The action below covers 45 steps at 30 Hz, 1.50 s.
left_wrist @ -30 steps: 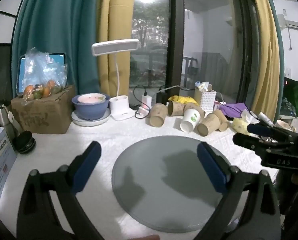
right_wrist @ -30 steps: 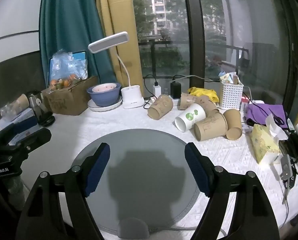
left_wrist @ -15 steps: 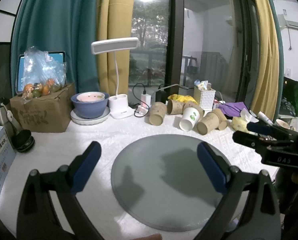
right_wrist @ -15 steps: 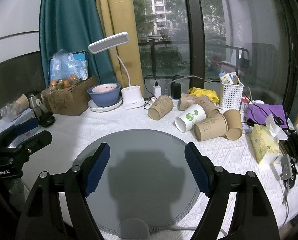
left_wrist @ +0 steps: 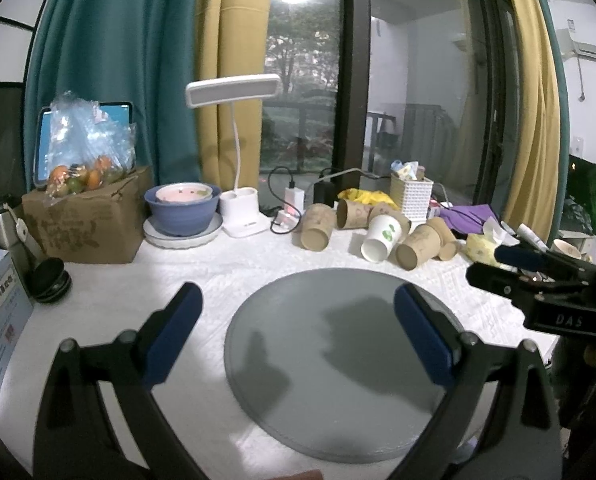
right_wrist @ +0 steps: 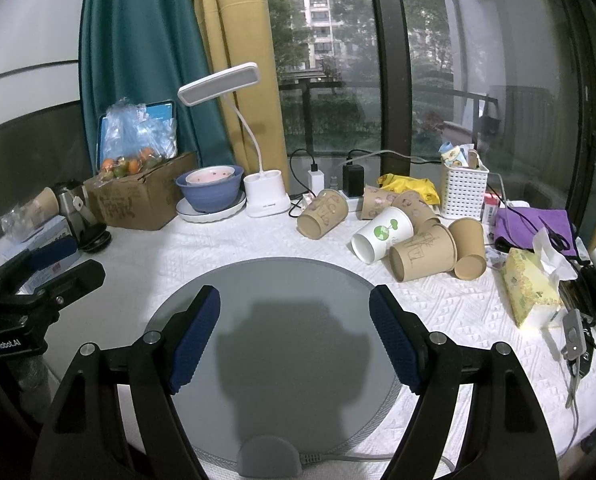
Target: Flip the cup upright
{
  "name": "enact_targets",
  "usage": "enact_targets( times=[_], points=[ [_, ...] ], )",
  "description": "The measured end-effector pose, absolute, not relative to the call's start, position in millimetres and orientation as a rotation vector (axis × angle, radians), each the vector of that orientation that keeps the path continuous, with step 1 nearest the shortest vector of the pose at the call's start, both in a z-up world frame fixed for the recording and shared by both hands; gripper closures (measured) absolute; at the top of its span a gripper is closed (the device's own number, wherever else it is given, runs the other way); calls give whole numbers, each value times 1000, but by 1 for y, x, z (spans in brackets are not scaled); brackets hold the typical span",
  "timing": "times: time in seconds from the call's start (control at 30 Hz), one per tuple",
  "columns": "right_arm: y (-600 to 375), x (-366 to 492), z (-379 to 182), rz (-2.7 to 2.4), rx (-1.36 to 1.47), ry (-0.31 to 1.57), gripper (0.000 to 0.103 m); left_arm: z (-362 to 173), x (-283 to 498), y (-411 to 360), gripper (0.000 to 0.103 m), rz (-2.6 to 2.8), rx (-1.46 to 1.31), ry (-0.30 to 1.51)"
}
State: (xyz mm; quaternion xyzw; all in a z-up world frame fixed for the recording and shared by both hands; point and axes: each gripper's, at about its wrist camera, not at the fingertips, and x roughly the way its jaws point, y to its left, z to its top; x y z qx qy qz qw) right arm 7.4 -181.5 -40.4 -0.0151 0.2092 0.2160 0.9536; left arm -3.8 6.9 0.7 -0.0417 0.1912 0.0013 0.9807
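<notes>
Several paper cups lie on their sides at the back of the table: a white cup with a green logo (right_wrist: 382, 233) (left_wrist: 381, 233), a brown cup (right_wrist: 322, 214) (left_wrist: 317, 225) to its left, and more brown cups (right_wrist: 422, 253) (left_wrist: 417, 243) to its right. My left gripper (left_wrist: 298, 332) is open and empty above the round grey mat (left_wrist: 338, 344). My right gripper (right_wrist: 293, 336) is open and empty over the same mat (right_wrist: 281, 292). Both grippers are well short of the cups.
A white desk lamp (right_wrist: 265, 196), a blue bowl on a plate (right_wrist: 209, 192) and a cardboard box with fruit (right_wrist: 137, 196) stand at the back left. A white basket (right_wrist: 464, 190), purple cloth (right_wrist: 534, 226) and yellow tissue pack (right_wrist: 530, 286) are on the right.
Both grippers stay open and empty; the views have shifted only slightly.
</notes>
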Motion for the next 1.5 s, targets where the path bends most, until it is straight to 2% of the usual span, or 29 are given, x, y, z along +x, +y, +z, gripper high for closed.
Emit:
enact_targets(
  times=[1.5],
  points=[
    [-182,8,-40,438,-32,423,23,3,-5,13,5,18,-76,368]
  ],
)
